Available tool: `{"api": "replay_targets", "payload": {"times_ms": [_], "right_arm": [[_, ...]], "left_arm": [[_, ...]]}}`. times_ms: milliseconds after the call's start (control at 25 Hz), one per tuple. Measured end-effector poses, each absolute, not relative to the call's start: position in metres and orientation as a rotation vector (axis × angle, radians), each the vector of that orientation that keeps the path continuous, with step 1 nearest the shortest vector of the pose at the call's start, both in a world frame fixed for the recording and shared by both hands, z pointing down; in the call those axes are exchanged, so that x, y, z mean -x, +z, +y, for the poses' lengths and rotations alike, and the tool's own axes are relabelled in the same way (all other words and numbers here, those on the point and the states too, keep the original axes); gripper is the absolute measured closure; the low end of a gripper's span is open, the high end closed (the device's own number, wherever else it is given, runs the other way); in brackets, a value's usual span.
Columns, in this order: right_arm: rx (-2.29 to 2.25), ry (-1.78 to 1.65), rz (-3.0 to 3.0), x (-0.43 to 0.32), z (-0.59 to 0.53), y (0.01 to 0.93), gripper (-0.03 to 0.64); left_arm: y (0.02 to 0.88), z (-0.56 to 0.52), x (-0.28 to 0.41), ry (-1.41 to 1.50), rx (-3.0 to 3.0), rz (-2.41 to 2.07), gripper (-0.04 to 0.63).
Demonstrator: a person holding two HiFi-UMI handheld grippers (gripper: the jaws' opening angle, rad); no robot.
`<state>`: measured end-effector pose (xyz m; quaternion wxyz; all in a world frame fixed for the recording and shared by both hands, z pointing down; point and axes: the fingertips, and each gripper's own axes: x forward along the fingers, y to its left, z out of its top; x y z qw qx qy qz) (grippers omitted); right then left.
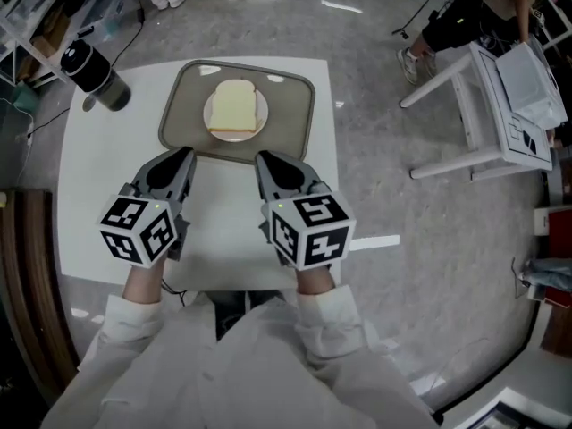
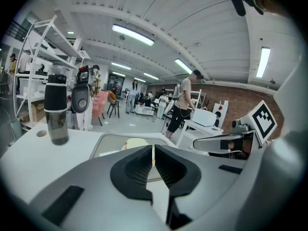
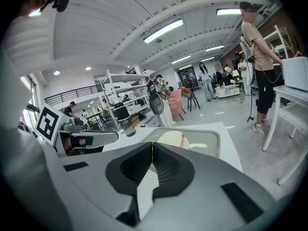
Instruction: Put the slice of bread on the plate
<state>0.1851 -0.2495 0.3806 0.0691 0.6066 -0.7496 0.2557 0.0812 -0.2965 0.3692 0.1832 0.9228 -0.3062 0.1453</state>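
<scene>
Head view: white table (image 1: 98, 164), grey floor (image 1: 420, 266).

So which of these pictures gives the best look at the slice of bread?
The head view: it looks down on the whole slice of bread, lying flat on the plate in the tray. The left gripper view shows only a pale sliver above the jaws; the right gripper view a low, edge-on patch.
</scene>
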Motion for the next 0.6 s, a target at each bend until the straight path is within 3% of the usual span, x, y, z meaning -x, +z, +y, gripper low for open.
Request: {"api": "replay_targets", "payload": {"times_ms": [600], "right_arm": [[-1.727, 0.554, -2.363, -0.152, -0.153, 0.341, 0.601]], "left_arm": [[0.334, -0.178, -0.045, 0.279, -2.697, -0.837, 0.584]]}}
